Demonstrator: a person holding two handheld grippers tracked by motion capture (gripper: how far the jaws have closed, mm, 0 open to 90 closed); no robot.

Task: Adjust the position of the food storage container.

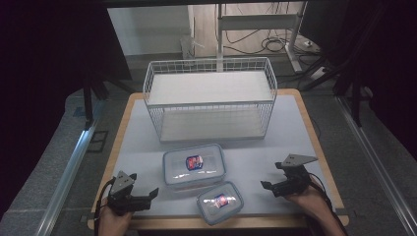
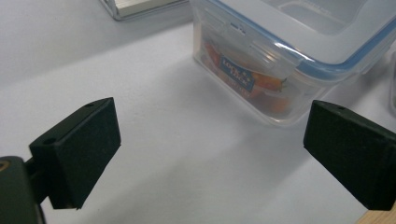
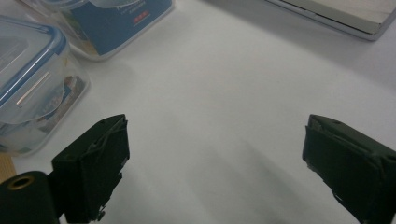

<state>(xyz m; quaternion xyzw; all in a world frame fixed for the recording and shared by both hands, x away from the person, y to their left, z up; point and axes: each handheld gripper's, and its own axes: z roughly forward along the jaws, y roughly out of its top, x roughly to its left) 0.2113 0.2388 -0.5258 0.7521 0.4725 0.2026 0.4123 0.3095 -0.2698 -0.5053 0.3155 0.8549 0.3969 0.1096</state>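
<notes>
Both grippers, left (image 1: 147, 195) and right (image 1: 269, 186), rest gaping and empty on the white table (image 1: 295, 128), flanking a large clear blue-rimmed plastic box (image 1: 194, 165) and a smaller one (image 1: 220, 201) before a white wire basket (image 1: 211, 98). Left gripper view: the large box (image 2: 280, 60) sits ahead, stiff, smooth, probably light; grip across its walls. Right gripper view: wide jaws, smaller box (image 3: 32, 84) beside them.
</notes>
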